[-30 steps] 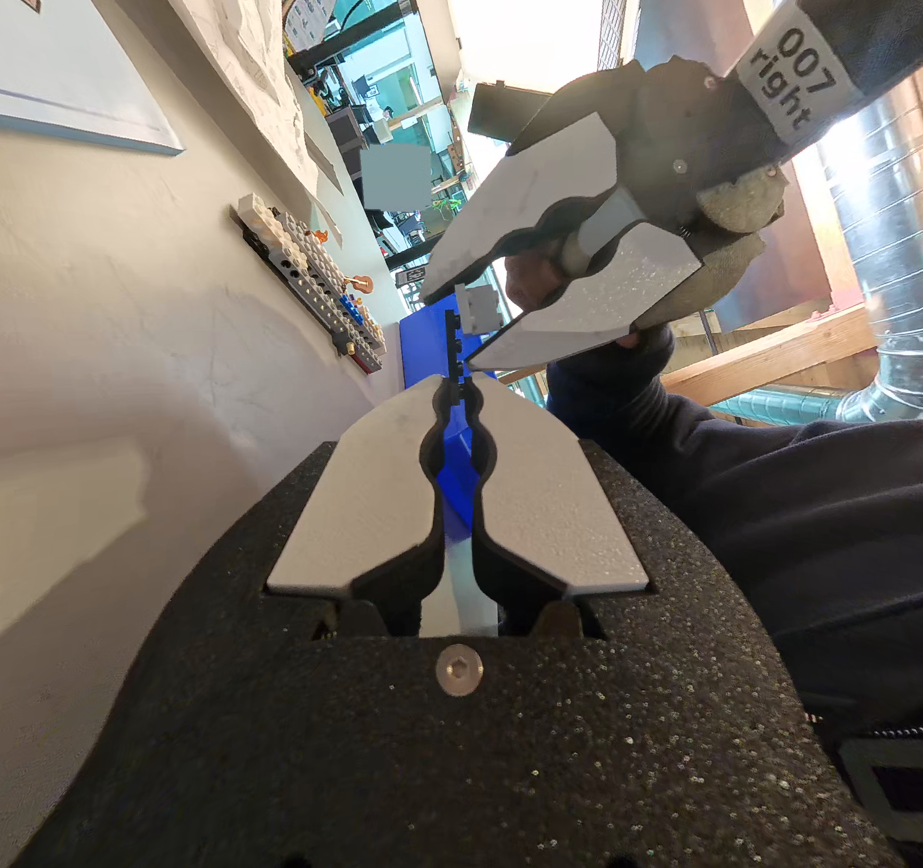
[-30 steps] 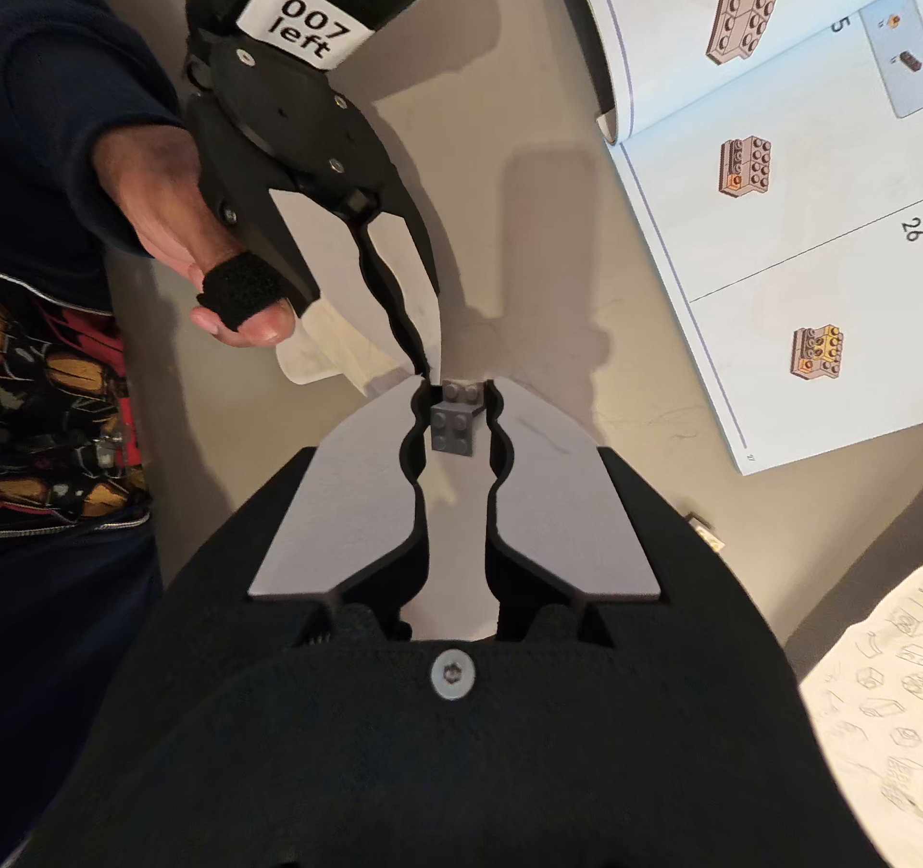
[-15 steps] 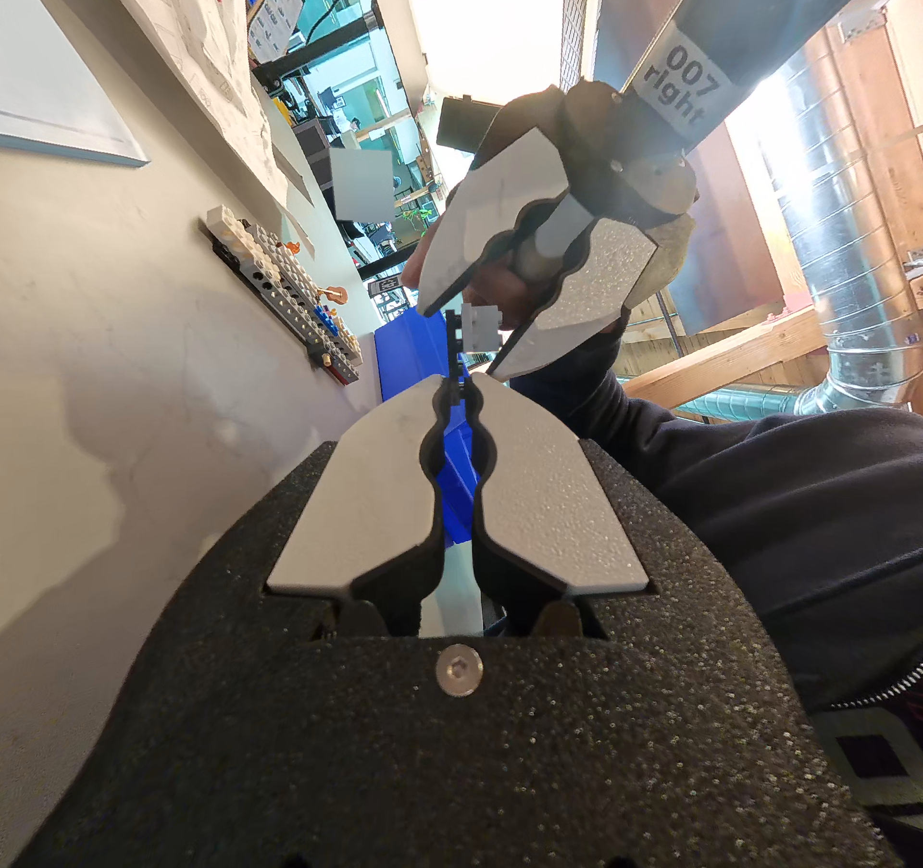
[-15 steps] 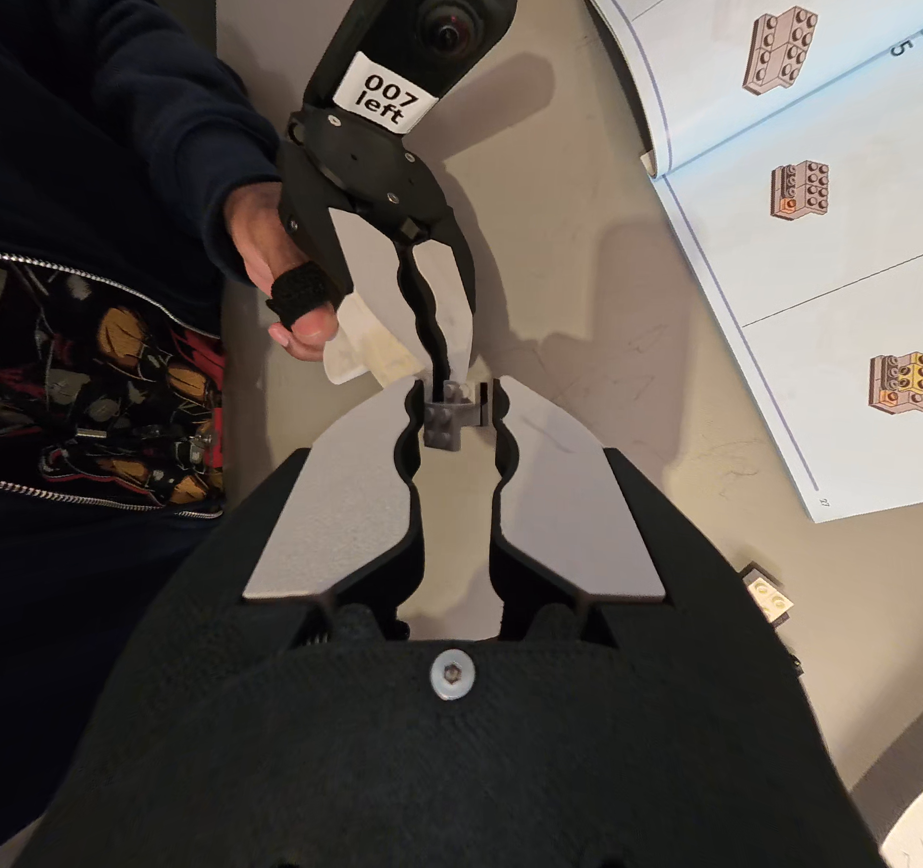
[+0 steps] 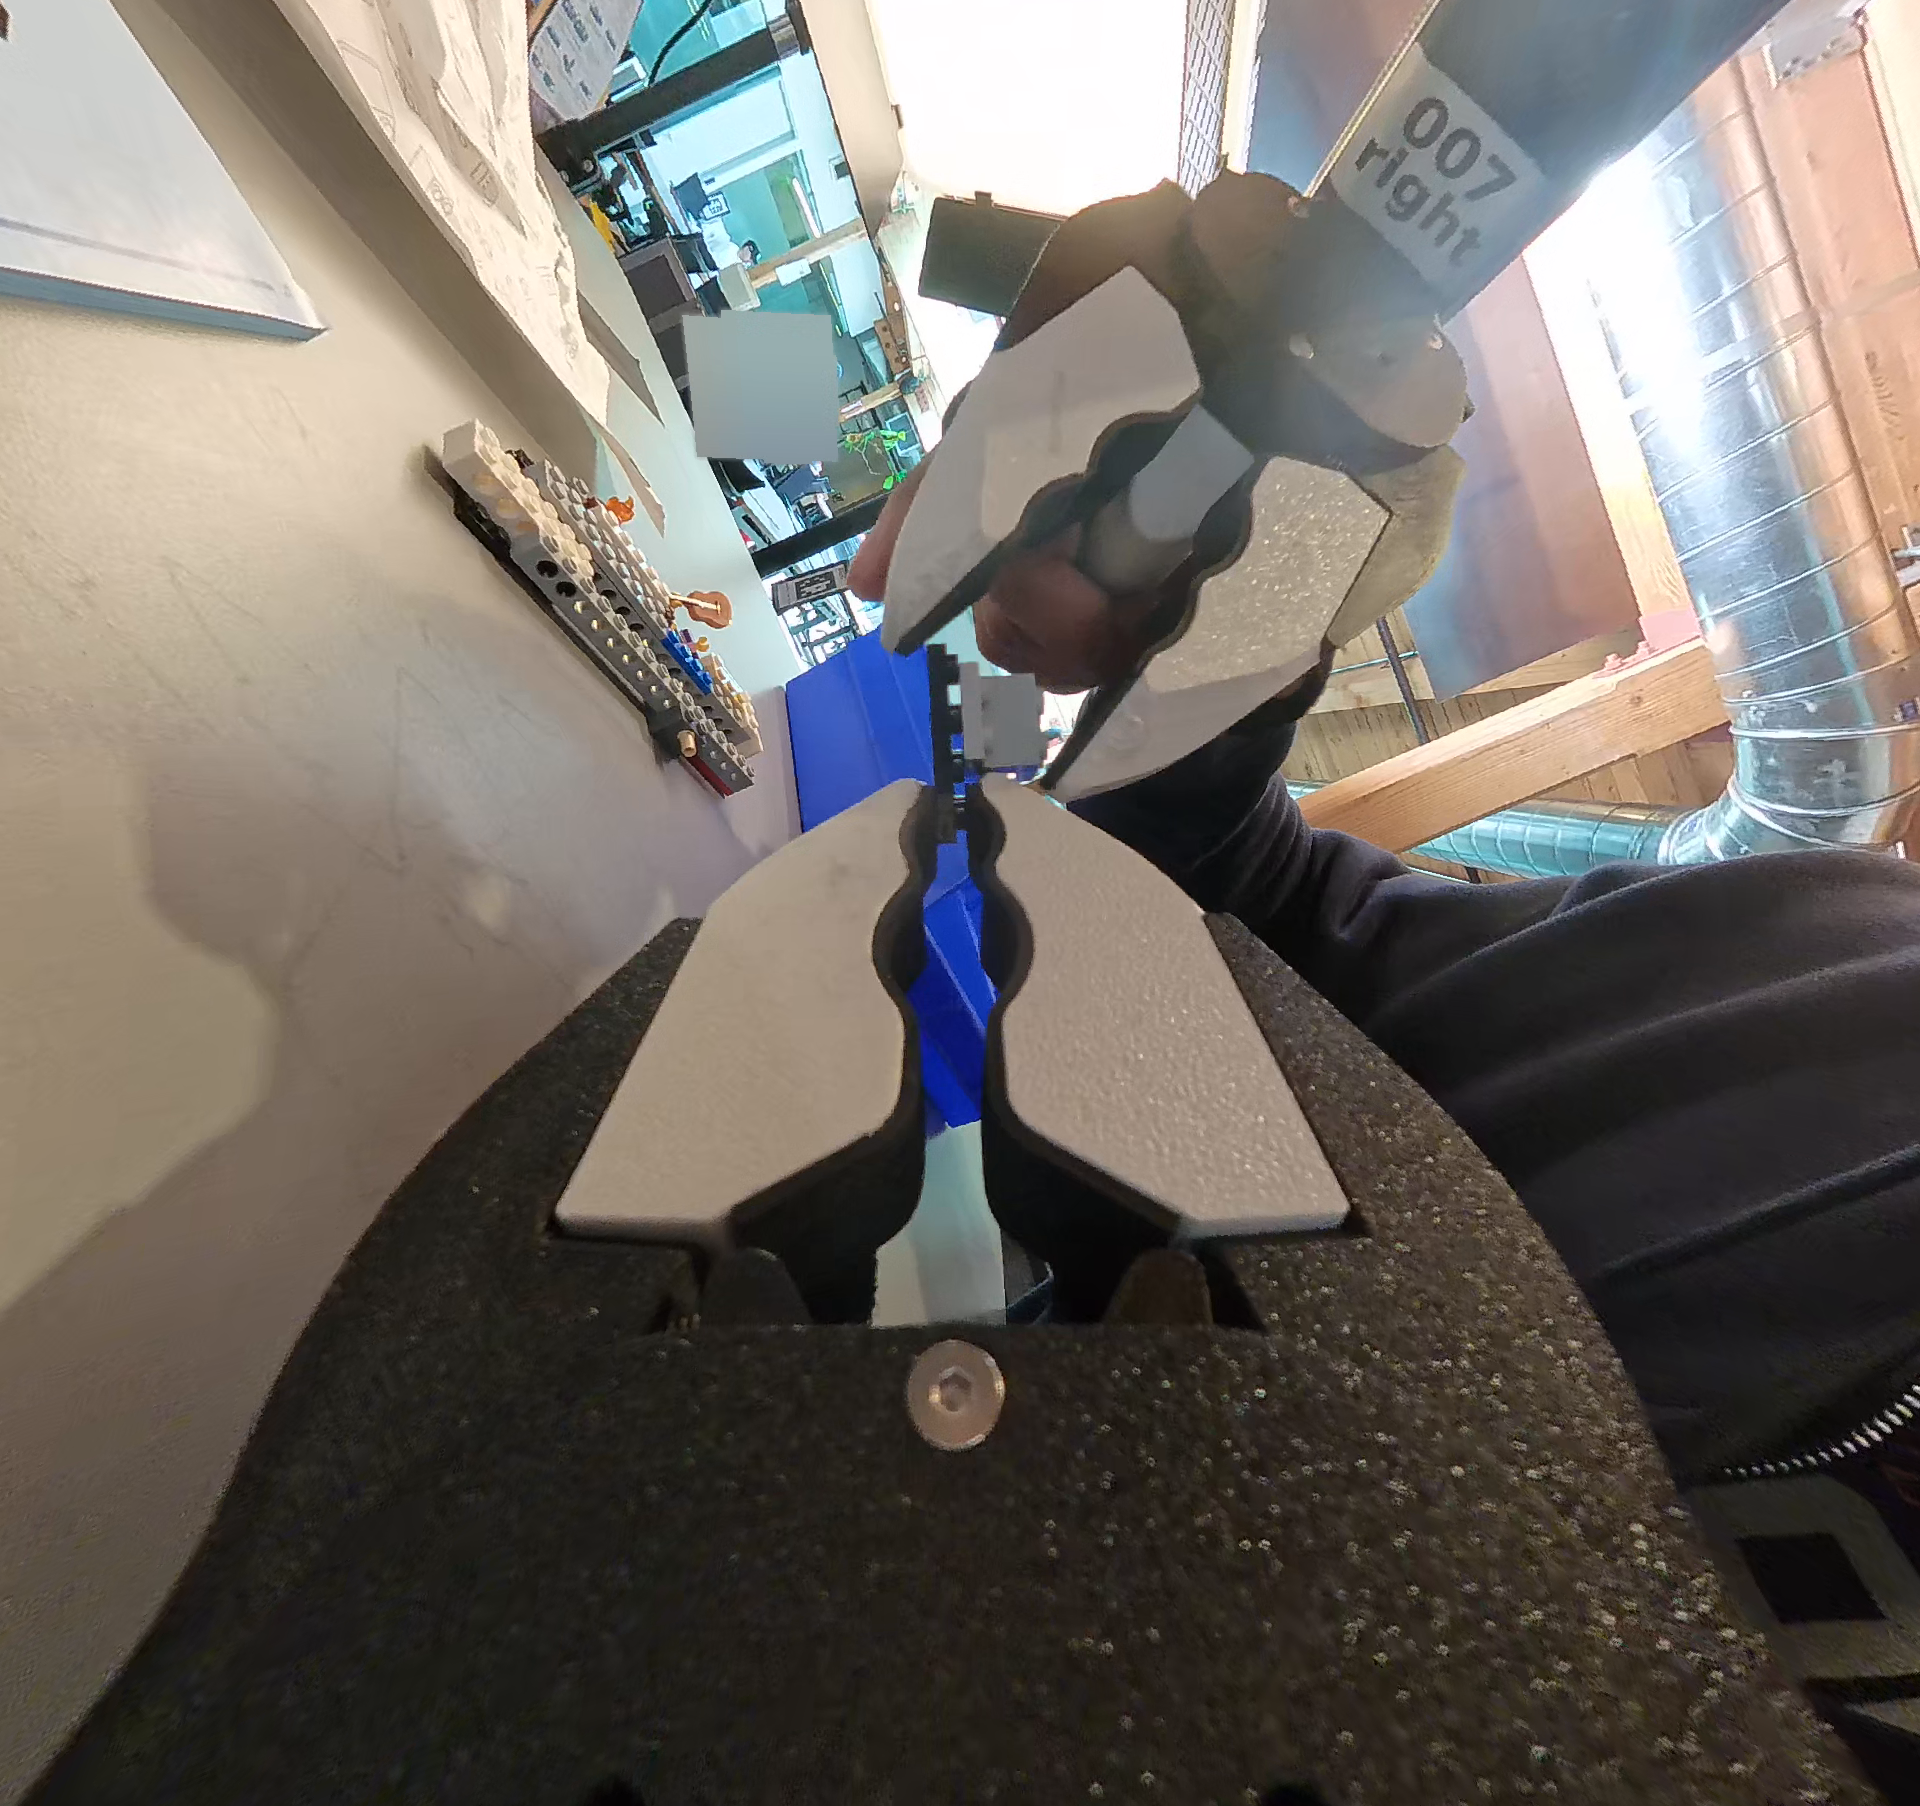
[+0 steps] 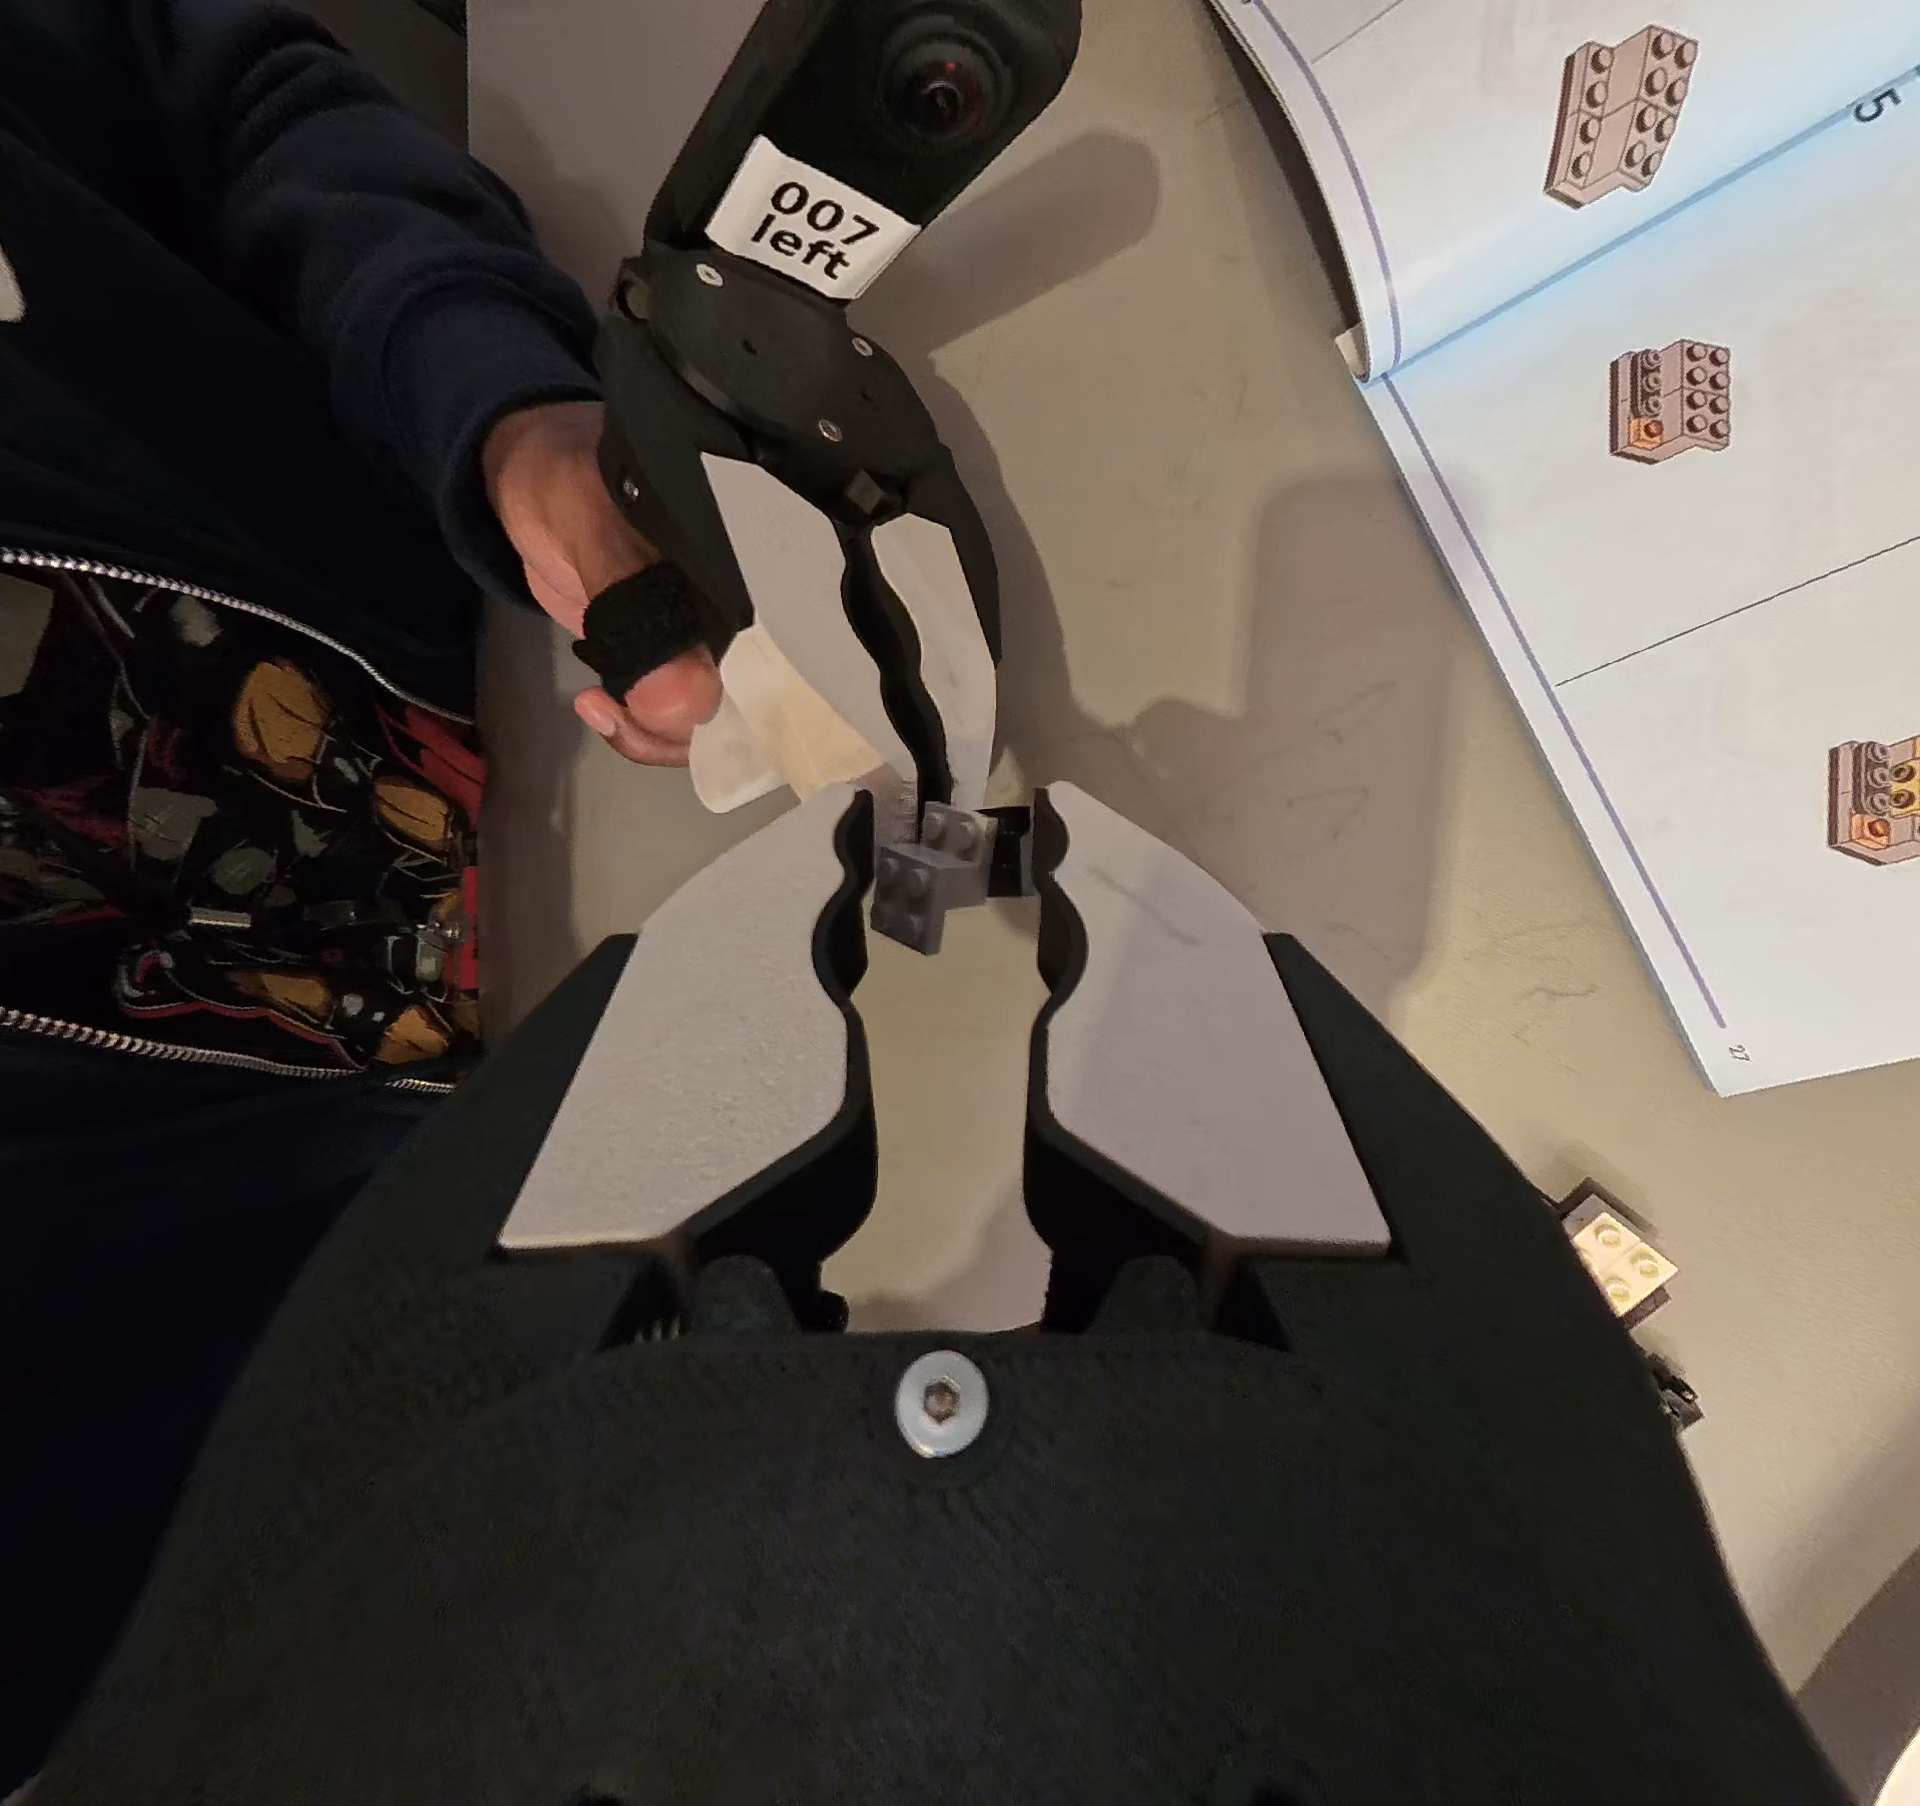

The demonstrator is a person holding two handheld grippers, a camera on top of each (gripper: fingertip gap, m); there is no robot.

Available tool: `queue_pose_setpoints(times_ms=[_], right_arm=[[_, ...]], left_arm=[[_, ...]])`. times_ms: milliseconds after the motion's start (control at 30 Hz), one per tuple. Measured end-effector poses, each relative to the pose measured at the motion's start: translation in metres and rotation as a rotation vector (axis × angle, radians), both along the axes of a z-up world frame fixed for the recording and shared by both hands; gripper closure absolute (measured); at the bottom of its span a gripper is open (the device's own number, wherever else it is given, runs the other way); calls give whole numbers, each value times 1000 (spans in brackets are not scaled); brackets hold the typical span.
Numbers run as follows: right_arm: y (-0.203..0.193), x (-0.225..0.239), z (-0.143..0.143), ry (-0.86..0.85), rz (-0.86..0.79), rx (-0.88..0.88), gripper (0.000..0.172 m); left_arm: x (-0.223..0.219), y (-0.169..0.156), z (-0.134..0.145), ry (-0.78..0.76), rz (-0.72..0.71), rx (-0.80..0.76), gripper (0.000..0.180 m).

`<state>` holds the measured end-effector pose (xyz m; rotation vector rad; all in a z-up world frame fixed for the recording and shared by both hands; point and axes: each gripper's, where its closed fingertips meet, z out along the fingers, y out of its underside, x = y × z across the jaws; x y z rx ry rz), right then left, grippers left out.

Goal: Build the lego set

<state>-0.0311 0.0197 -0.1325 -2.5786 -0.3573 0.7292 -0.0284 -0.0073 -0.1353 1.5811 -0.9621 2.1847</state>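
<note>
Thin black studded plate (image 5: 945, 717) upright, pinched edge-on; grey brick (image 5: 1006, 712) stuck to its side.

Left hand-held gripper (image 5: 951, 800) pinches the near end of a thin studded plate (image 5: 943, 717), which stands edge-on with a small brick (image 5: 1006, 717) stuck on its right side — right hand-held gripper (image 6: 945, 847) straddles that brick with its fingers spread, gap on the right, left side unclear. On the tabletop (image 6: 1195, 613) below, an open instruction booklet (image 6: 1662, 509) lies to the right, with loose bricks (image 6: 1616, 1257) near its lower corner. In the left wrist view a row of assembled bricks (image 5: 592, 593) sits on the tabletop to the left, a bin (image 5: 852, 738) behind the plate.
</note>
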Motion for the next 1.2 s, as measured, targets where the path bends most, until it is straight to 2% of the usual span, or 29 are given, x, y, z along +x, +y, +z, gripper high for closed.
queue_pose_setpoints(times_ms=[433, 600, 733, 1033, 1133, 1200], right_arm=[[-6, 7, 4, -42, 11, 0, 141], [-13, 6, -10, -92, 37, -43, 121], [-18, 9, -10, -65, 51, -67, 129], [-31, 4, -16, 12, 132, -163, 134], [-34, -1, -14, 33, 177, -179, 145], [-37, -2, -15, 24, 204, -199, 146]], left_arm=[[-1, -1, -3, 30, -19, -29, 176], [-2, -4, -4, 32, -32, -4, 176], [-3, -8, -6, 39, -52, 10, 176], [-5, -16, -10, 41, -90, 70, 176], [-7, -20, -11, 45, -112, 96, 176], [-8, -22, -12, 46, -132, 119, 176]])
